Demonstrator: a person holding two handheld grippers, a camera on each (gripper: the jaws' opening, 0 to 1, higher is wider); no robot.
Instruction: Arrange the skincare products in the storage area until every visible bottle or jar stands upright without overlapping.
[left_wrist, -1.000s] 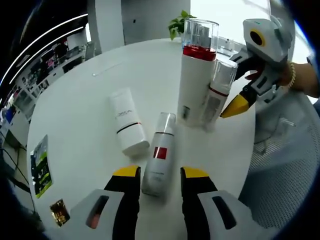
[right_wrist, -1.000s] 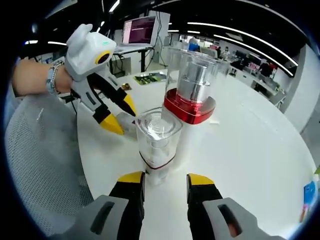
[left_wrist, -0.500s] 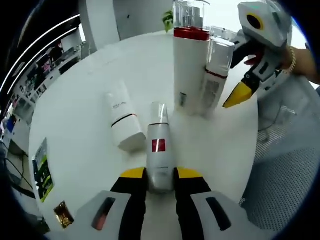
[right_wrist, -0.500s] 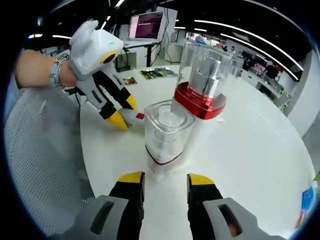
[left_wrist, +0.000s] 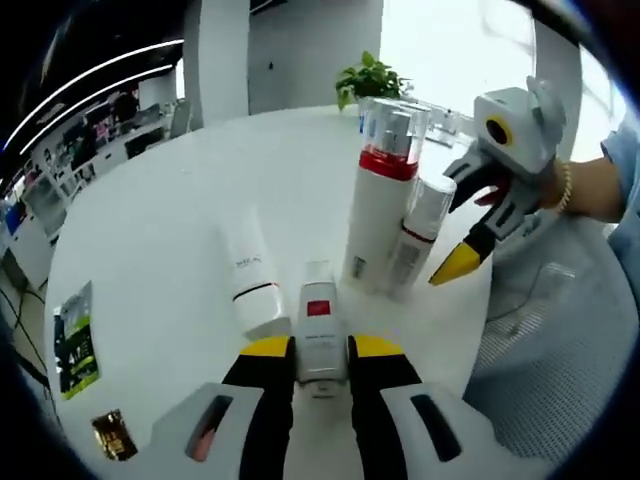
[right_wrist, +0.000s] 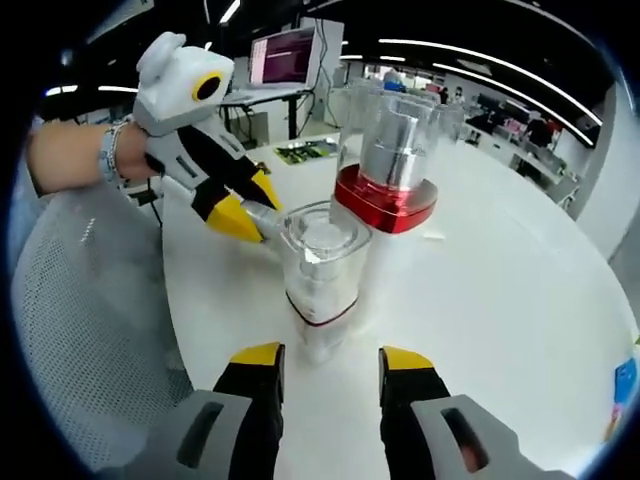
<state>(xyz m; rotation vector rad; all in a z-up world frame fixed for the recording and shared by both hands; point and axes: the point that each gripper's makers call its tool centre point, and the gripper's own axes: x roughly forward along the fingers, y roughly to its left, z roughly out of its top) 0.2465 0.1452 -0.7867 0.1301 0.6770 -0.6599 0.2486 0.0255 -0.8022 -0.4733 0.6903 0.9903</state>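
My left gripper (left_wrist: 322, 348) is shut on a white bottle with a red square label (left_wrist: 318, 325), gripping its lower body. To its left a white tube (left_wrist: 252, 285) lies flat on the round white table (left_wrist: 150, 200). A tall white bottle with a red collar and clear cap (left_wrist: 380, 215) stands upright, and a smaller clear-capped bottle (left_wrist: 410, 245) stands against it. My right gripper (right_wrist: 330, 357) is open just short of the smaller bottle (right_wrist: 318, 275), without touching it. Behind that bottle rises the tall bottle (right_wrist: 385, 200). In the right gripper view the left gripper (right_wrist: 245, 208) comes in beside them.
A green leaflet (left_wrist: 75, 340) and a gold packet (left_wrist: 110, 432) lie near the table's left edge. A mesh chair (left_wrist: 540, 380) stands beyond the right edge, and a potted plant (left_wrist: 370, 75) at the far side. The right gripper (left_wrist: 460, 262) hangs beside the standing bottles.
My left gripper closed on the red-label bottle, and that view has since tilted upward with the bottle held. The right gripper stayed open near the small bottle.
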